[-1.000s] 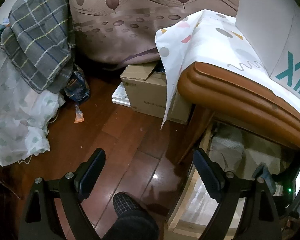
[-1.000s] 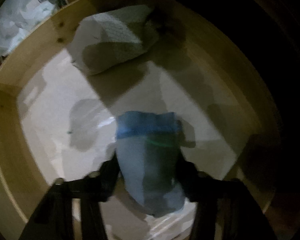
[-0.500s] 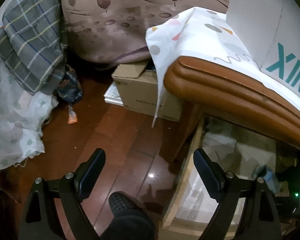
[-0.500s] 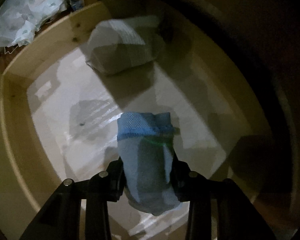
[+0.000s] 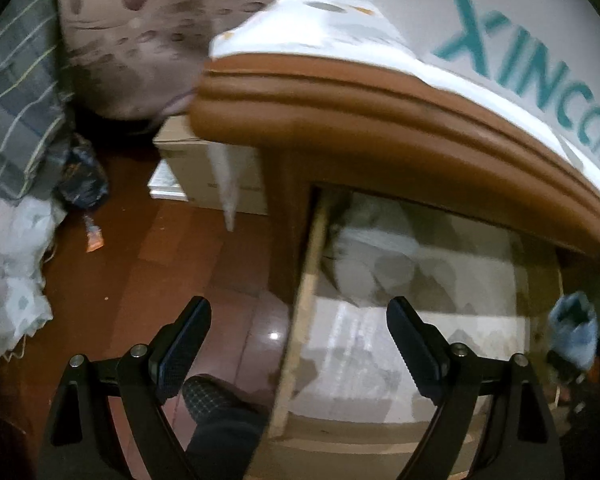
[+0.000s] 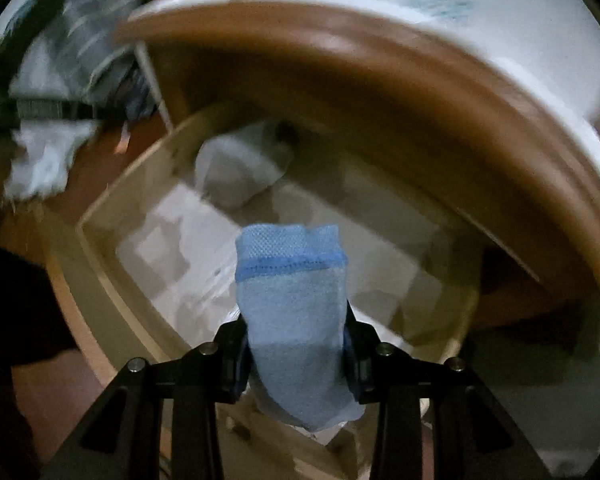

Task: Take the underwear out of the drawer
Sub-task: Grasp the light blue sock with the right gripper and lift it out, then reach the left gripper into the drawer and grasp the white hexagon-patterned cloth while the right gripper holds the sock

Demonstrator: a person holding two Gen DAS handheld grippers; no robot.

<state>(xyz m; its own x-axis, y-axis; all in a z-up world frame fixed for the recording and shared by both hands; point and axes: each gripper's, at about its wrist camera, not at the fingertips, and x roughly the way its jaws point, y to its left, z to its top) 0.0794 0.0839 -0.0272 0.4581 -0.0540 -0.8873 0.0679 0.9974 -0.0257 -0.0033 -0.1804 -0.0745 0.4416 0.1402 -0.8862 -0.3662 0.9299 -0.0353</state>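
Note:
My right gripper (image 6: 296, 356) is shut on a folded light-blue pair of underwear (image 6: 292, 304) with a darker blue band, held up above the open wooden drawer (image 6: 100, 264). A white folded garment (image 6: 236, 172) lies at the drawer's far end. In the left wrist view the blue underwear (image 5: 574, 328) shows at the right edge, and the white garment (image 5: 376, 256) sits inside the drawer (image 5: 300, 300). My left gripper (image 5: 300, 348) hangs open over the drawer's left wall and the floor, with nothing between its fingers.
A brown cabinet top (image 5: 380, 112) overhangs the drawer, with a spotted cloth and a white box with teal letters (image 5: 520, 60) on it. A cardboard box (image 5: 204, 176), heaped bedding (image 5: 16, 112) and a person's slippered foot (image 5: 216, 408) are on the dark wooden floor.
My right gripper has risen out of the drawer with the blue underwear pinched tighter. The left wrist view has swung right, bringing the drawer's inside under the left gripper.

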